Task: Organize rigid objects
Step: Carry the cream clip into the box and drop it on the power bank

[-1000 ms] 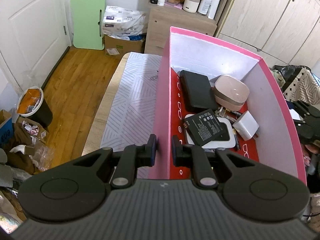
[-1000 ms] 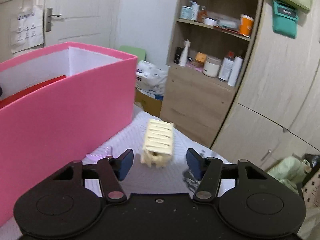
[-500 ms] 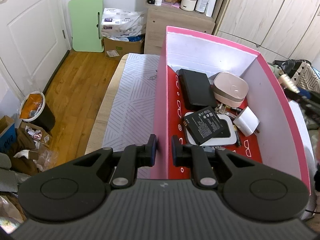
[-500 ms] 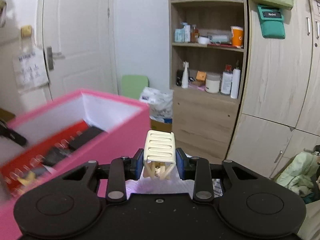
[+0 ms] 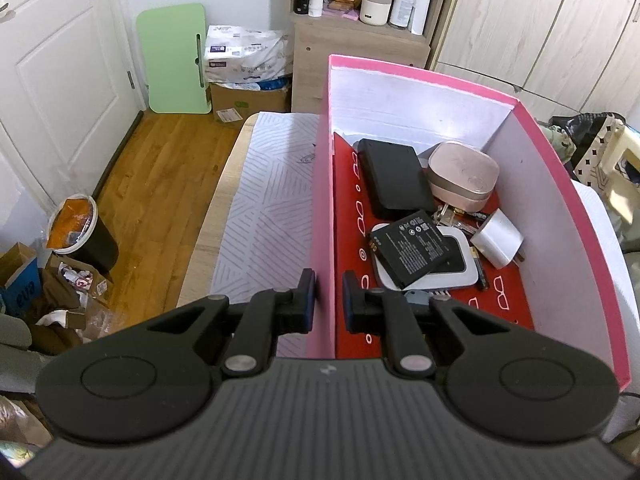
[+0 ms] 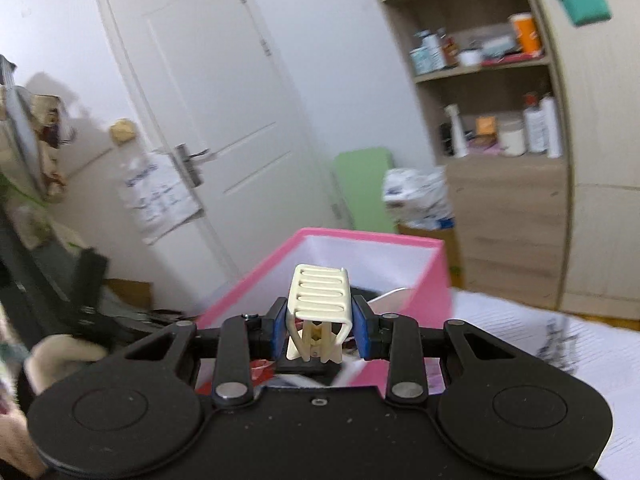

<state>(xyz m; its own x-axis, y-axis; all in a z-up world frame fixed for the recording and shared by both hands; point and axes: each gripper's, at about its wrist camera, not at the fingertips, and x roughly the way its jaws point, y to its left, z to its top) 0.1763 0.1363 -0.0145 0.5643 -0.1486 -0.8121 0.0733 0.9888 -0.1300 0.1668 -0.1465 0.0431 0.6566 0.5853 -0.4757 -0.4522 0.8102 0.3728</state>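
Left wrist view, nearest first: the left tongs (image 5: 325, 300) are clamped on the left wall of the pink box (image 5: 322, 208), one finger outside it and one inside. A small grey-blue item just behind the inner finger is mostly hidden and cannot be identified. Beyond it, on the red floor of the box, a black battery (image 5: 407, 251) lies tilted on top of a white-edged flat device (image 5: 460, 270) and covers much of it. A white charger block (image 5: 498, 237) sits to their right, against the right wall, with a thin dark pen-like thing near it that is too small to make out. Farther in, a black slab (image 5: 394, 178) lies beside a rose-coloured case (image 5: 464, 174); some small metallic bits between the case and the battery are unclear. The box stands on a worktop (image 5: 266, 216) covered by a pale patterned mat; the near end of the box is cut off by the tongs' body.

Right wrist view is blurred. The right tongs (image 6: 320, 330) grip a cream hair claw clip (image 6: 321, 300), holding it by its sides with its slatted back facing up, raised above the open box at its near end. The clip's lower teeth are partly hidden behind the tongs' body. The box contents behind the clip are smeared and unreadable there.
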